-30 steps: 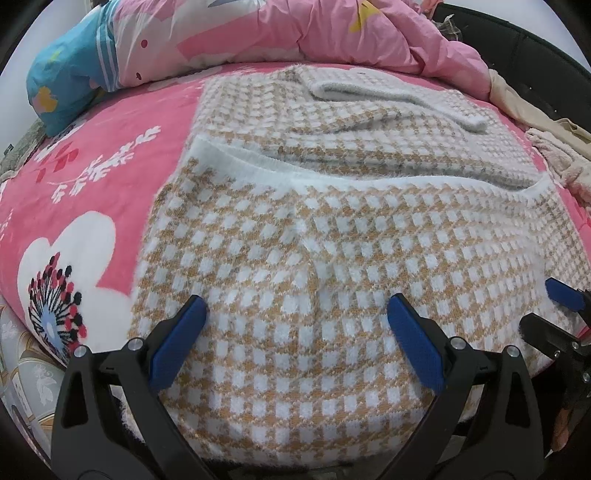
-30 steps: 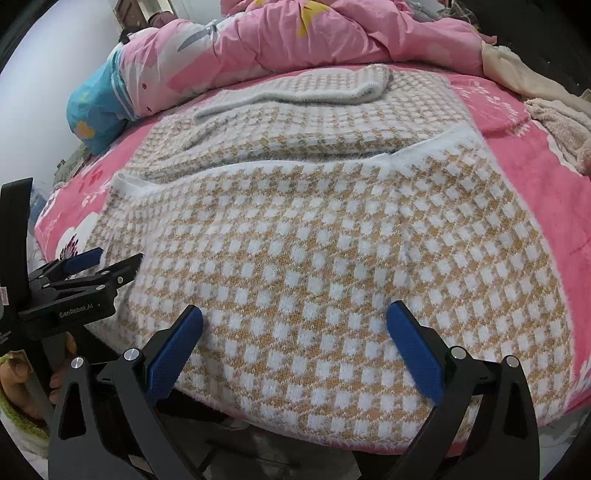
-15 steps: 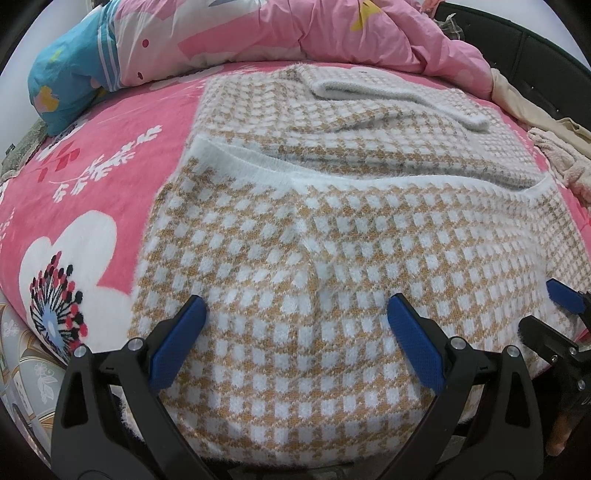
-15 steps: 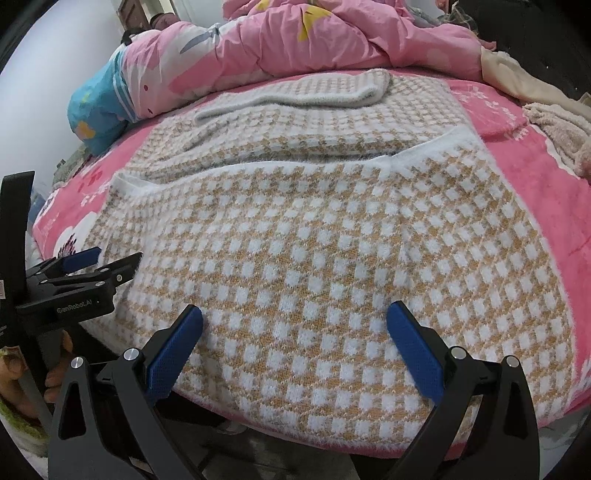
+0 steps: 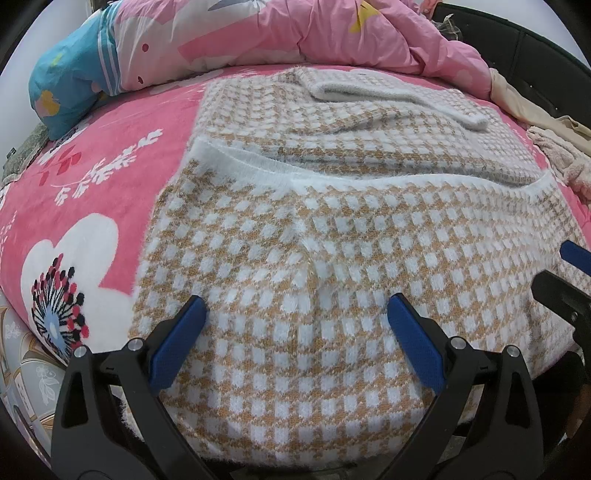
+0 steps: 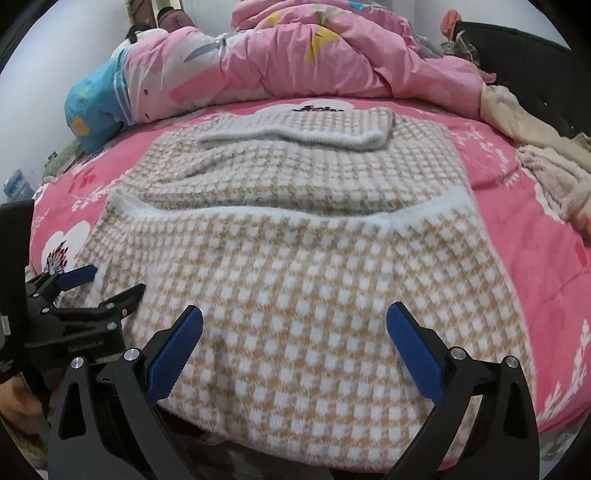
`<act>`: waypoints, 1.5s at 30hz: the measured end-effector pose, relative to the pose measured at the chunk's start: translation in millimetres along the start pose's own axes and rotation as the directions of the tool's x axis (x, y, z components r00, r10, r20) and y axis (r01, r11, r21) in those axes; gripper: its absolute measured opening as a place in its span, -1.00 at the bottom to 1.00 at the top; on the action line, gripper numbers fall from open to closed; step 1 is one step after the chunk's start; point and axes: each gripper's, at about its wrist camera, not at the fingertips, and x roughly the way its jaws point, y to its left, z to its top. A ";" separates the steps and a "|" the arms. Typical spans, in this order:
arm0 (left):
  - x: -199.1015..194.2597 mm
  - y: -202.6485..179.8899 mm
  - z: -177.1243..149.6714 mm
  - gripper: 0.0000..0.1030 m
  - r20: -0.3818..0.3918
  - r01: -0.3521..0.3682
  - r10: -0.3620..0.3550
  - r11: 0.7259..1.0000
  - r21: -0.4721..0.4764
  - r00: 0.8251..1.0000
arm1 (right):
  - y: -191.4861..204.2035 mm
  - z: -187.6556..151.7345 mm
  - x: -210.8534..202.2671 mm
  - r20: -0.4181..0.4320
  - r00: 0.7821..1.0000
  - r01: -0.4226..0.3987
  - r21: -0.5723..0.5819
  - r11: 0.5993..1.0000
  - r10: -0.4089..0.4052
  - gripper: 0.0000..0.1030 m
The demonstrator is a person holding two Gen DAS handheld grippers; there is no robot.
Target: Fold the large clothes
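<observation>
Left wrist: jaws wide above sweater (image 5: 295,258)

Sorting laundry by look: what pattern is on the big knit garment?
The garment has a tan-and-white check with a fuzzy white band; clearest in the left wrist view.

Surface: we log a bed (image 5: 110,155) under a pink fleece cover printed with white flowers.
Centre: checked tan-and-white knit garment (image 5: 332,258), spread flat, near end hanging over the bed's edge, far part folded on itself.
Far edge: bunched pink quilt (image 5: 295,33), blue at its left end.
Right edge: we note beige clothes (image 6: 546,173) in a heap.
</observation>
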 end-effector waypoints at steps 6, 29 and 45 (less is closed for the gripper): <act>0.2 -0.1 0.0 0.85 0.000 -0.001 0.001 1.000 0.002 1.000 | 6.3 9.3 10.9 0.014 1.000 0.006 -0.020 1.000 -0.006 0.88; -57.3 60.5 -19.9 0.85 0.280 0.070 -0.077 0.997 0.033 0.957 | 2.7 -3.5 26.2 0.029 1.000 -0.009 -0.011 1.000 0.009 0.72; -18.0 100.3 4.4 -0.24 0.187 0.248 -0.231 0.966 -0.071 0.955 | 3.8 -3.2 27.1 0.025 1.000 -0.012 -0.012 1.000 0.013 0.72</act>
